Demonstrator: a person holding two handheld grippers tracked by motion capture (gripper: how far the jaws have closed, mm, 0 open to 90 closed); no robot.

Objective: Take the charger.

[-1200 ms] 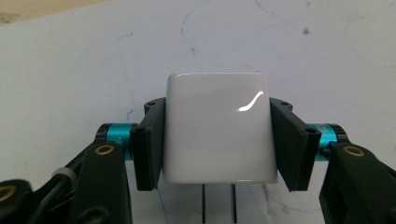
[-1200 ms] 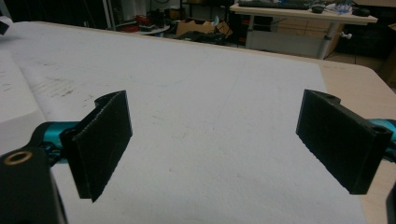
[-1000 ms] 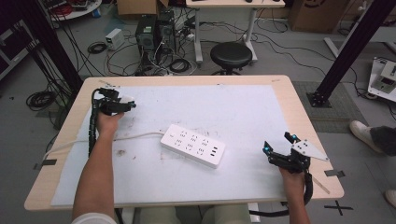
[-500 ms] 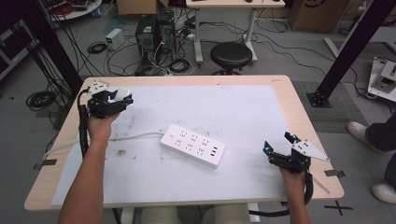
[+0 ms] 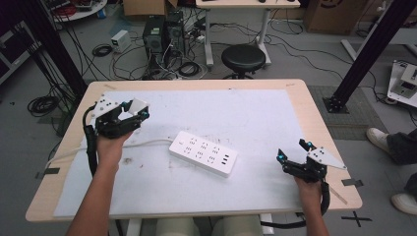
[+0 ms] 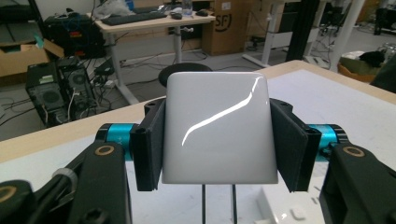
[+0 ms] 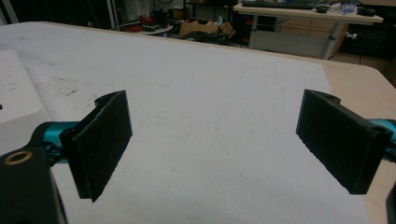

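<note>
Power strip (image 5: 204,153) lay mid-table, long axis slanting toward the right gripper (image 5: 293,157), whose jaws stood wide and empty; the left gripper (image 5: 132,112), up-left of the strip, clamped a white plug (image 6: 217,128), prongs down

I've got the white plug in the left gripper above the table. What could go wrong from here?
The plug is glossy and held only at its sides by the left gripper, so it may slip or twist. Its prongs need lining up with the power strip, which lies loose and could slide; the right gripper rests open, apart from it.
</note>
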